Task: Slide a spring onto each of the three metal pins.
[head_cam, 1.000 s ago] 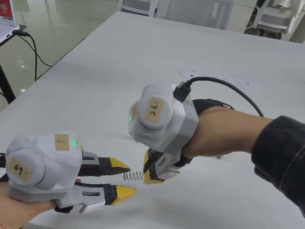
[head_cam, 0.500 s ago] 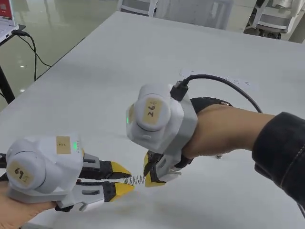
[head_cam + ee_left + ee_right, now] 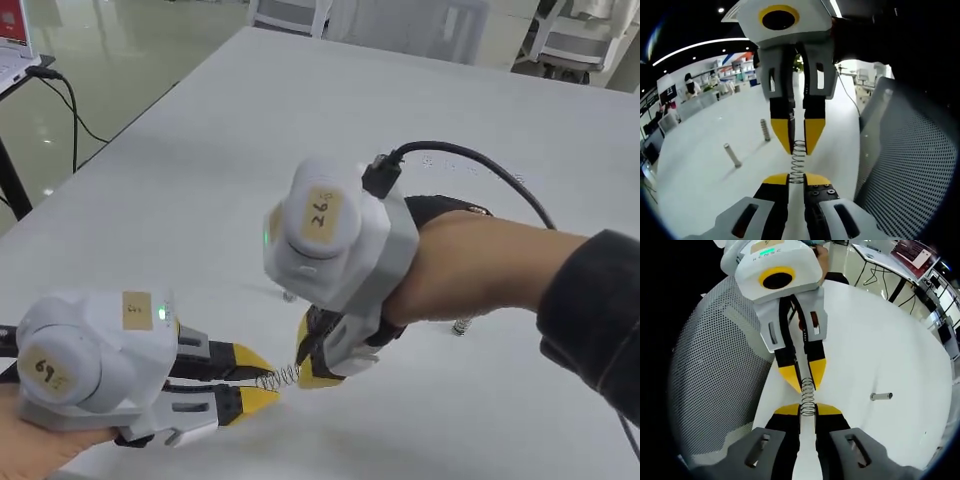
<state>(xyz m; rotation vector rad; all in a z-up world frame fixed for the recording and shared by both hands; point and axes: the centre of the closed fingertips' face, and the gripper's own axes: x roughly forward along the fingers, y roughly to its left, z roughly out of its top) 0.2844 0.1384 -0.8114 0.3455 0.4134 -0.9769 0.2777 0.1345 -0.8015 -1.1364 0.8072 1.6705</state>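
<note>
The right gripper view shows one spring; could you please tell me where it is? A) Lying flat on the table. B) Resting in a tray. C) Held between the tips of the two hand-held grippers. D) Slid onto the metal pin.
C: the spring runs from the right hand-held gripper to the left hand-held gripper, each end between yellow tips.

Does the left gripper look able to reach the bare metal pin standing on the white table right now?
Probably not yet. The way to the bare metal pin looks open, but the left gripper seems shut on a small coiled steel spring that the right gripper also pinches.
</note>
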